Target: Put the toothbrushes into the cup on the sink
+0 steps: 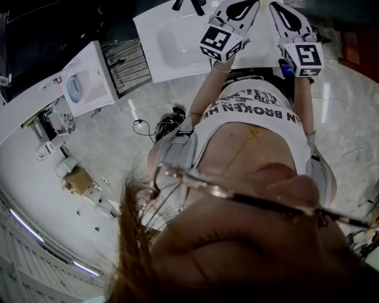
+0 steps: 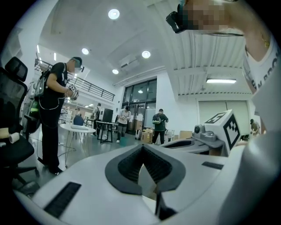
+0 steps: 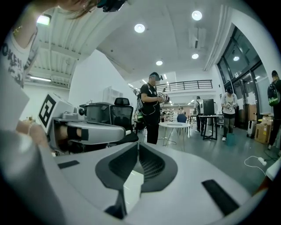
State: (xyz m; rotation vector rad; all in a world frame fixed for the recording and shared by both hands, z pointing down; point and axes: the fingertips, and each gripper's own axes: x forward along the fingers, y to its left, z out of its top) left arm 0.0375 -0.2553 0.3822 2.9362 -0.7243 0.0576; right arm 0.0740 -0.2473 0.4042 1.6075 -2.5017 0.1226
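No toothbrush or cup shows in any view. In the head view both grippers are held up in front of the person's chest, over the near edge of a white sink [image 1: 177, 44]. My left gripper [image 1: 240, 10] and my right gripper [image 1: 288, 16] are both shut with nothing between the jaws. The left gripper view shows its dark pads [image 2: 127, 169] meeting at the left gripper [image 2: 142, 148], with the right gripper [image 2: 219, 132] beside it. In the right gripper view the right gripper [image 3: 137, 146] is closed and empty, and the left gripper [image 3: 88, 128] sits to its left.
A dark faucet [image 1: 190, 5] stands at the sink's far side. A white toilet [image 1: 80, 89] and a metal rack [image 1: 127, 62] lie to the left. Both gripper views look level into a large room with a person in black [image 3: 152, 107], a round table [image 3: 174, 126] and an office chair [image 2: 13, 114].
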